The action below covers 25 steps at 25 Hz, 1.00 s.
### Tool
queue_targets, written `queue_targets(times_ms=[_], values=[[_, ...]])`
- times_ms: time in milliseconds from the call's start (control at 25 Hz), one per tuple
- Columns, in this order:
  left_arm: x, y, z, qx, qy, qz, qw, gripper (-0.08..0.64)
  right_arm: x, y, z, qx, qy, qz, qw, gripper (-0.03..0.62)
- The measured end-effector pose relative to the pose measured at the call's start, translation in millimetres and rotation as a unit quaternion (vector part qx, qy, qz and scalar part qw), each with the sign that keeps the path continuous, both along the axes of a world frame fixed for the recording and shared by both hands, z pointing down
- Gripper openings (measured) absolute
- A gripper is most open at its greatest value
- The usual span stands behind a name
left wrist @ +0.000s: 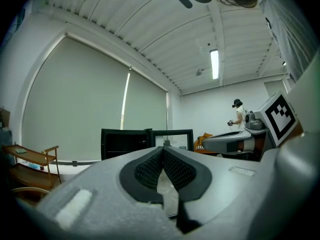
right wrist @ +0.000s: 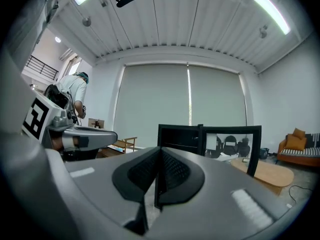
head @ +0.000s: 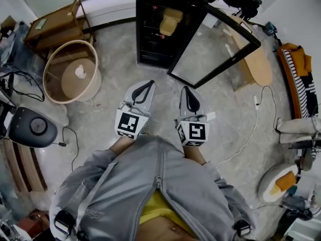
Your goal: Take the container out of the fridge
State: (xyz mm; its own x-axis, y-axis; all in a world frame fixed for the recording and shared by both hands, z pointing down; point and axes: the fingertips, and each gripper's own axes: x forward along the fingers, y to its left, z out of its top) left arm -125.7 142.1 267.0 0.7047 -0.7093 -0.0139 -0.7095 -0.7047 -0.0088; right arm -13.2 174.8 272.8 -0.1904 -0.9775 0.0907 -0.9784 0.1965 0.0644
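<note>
Grey jacket sleeves (head: 100,174) close in, both forearms held forward side by side, grippers pointing level at the fridge

Left gripper (head: 149,83): jaws pressed together, nothing between them. Right gripper (head: 186,89): the same, shut and empty. They sit near each other, not touching

Bare floor between the grippers and the black fridge (head: 150,44), well apart. Its glass door (head: 215,46) stands swung open to the right

Tan container (head: 170,21) sits on an upper shelf inside, untouched

Step judged: the approach, grasp not begun. Next move calls for closing the gap, lifting a gripper to shelf level, parting its jaws wide enough for the container, and keeping clear of the door edge
</note>
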Motion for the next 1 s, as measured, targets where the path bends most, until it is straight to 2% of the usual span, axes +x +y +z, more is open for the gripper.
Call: queue_targets(times_ms=[600,1000], values=[[20,-80,14,-0.023,0.008,0.019,0.9995,0.006,22,-78,17,-0.022,0.001,0.024,0.999,0.000],[60,-162,19,-0.014,-0.008,-0.001,0.9999,0.006,57,-176,22,-0.008,0.011,-0.012,1.000,0.000]])
